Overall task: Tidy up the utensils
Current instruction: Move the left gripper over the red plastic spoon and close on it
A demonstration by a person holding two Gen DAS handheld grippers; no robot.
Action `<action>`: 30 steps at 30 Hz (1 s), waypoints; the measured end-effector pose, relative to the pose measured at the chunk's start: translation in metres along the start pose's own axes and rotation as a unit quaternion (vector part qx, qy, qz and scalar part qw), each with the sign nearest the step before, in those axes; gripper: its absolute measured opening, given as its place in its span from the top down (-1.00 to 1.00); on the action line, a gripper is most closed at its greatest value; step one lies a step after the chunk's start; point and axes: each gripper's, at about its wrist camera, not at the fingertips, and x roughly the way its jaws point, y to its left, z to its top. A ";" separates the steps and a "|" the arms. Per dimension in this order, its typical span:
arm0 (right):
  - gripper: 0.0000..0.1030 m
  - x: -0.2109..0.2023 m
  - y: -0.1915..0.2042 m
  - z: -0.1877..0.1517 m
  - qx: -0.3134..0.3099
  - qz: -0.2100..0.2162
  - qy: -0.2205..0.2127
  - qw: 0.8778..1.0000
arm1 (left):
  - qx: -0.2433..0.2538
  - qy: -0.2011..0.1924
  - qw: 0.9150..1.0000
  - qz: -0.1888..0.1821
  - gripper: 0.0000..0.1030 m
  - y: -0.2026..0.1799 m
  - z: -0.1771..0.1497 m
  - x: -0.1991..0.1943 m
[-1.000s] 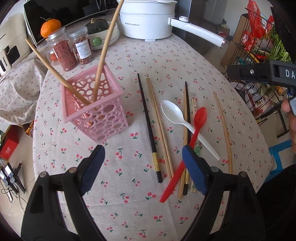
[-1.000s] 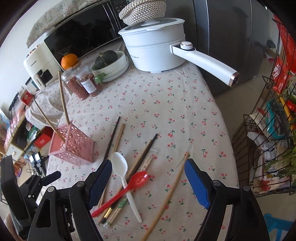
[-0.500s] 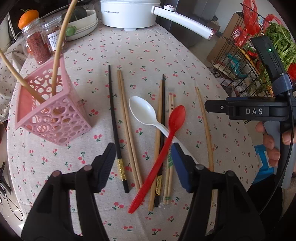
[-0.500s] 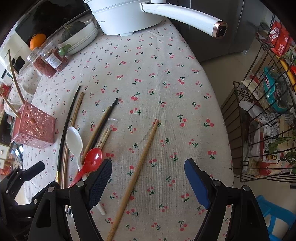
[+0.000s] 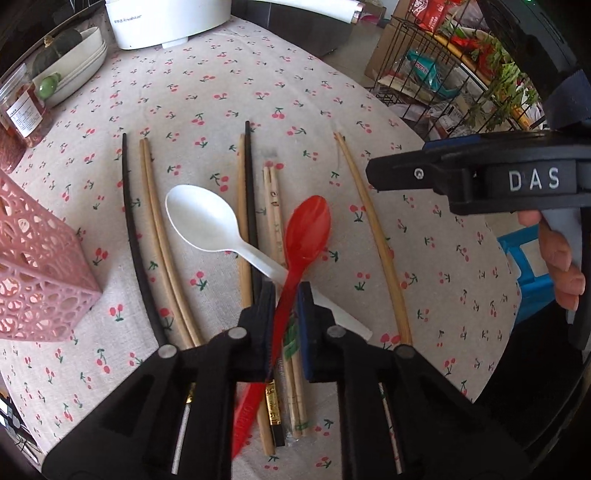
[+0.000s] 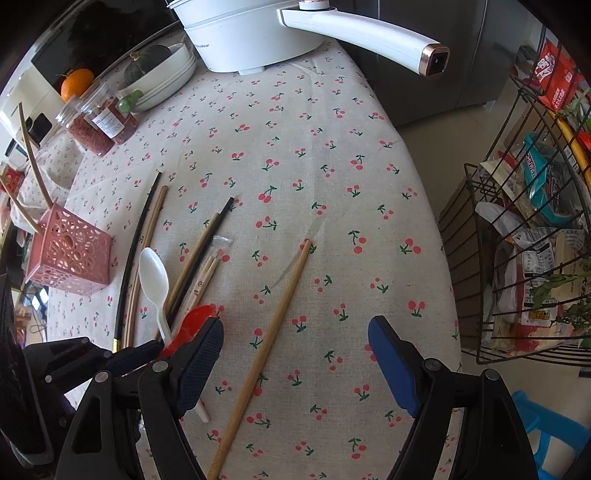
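On the cherry-print cloth lie a red spoon point(image 5: 308, 229), a white spoon point(image 5: 201, 221) and several chopsticks, black and wooden. My left gripper point(image 5: 287, 301) points down over them; its jaws are closing, and the pads sit against the red spoon's handle. The pink openwork basket point(image 5: 33, 273) stands at the left with two long wooden sticks in it point(image 6: 70, 258). My right gripper point(image 6: 295, 350) hangs open and holds nothing above a lone wooden chopstick point(image 6: 280, 314). The red spoon's bowl point(image 6: 195, 317) shows just left of its left finger.
A white pot point(image 6: 240, 33) with a long handle stands at the back, with stacked bowls and spice jars point(image 6: 96, 125) at the back left. A wire rack point(image 6: 517, 258) of groceries and a blue stool point(image 5: 524, 266) stand off the table's right edge.
My left gripper moved from beside the pink basket to over the spoons, sank, and narrowed its jaws onto the red spoon's handle. The right gripper dropped toward the table, then held still.
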 end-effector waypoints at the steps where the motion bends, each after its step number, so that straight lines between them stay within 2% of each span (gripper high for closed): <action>1: -0.59 0.000 0.000 0.000 0.000 0.000 0.000 1.000 | 0.002 0.001 1.000 0.001 0.80 -0.001 0.001 0.001; 5: -0.59 0.000 -0.003 0.001 0.002 0.000 -0.001 1.000 | 0.003 0.005 1.000 0.004 0.82 -0.001 0.001 0.001; 11: -0.59 0.000 -0.003 0.001 0.005 0.000 -0.001 1.000 | -0.038 0.032 0.999 -0.002 0.83 0.007 -0.004 -0.003; 13: -0.59 0.000 -0.002 0.001 0.005 0.001 -0.001 1.000 | -0.031 0.032 0.999 0.003 0.83 0.006 -0.008 -0.007; 15: -0.59 -0.001 -0.001 0.002 0.005 0.002 -0.003 1.000 | -0.023 0.018 1.000 0.009 0.72 0.003 -0.007 -0.012; 17: -0.59 -0.003 -0.002 0.003 0.007 0.004 -0.005 1.000 | -0.017 0.004 1.000 0.008 0.32 0.002 -0.005 -0.016; 19: -0.59 -0.005 -0.002 0.004 0.009 0.006 -0.007 1.000 | -0.007 -0.011 1.000 0.012 0.20 0.001 -0.002 -0.018; 23: -0.59 -0.007 -0.003 0.005 0.011 0.009 -0.009 1.000 | 0.020 -0.027 0.999 0.028 0.20 -0.006 0.011 -0.011; 27: -0.59 -0.008 -0.007 0.004 0.014 0.010 -0.009 1.000 | 0.033 -0.023 0.998 0.044 0.20 -0.009 0.025 0.004; 29: -0.59 -0.007 -0.010 0.005 0.015 0.009 -0.008 1.000 | 0.032 -0.017 0.999 0.040 0.20 -0.010 0.028 0.008; 30: -0.59 -0.007 -0.011 0.005 0.015 0.009 -0.008 1.000 | 0.031 -0.014 0.999 0.040 0.30 -0.010 0.030 0.010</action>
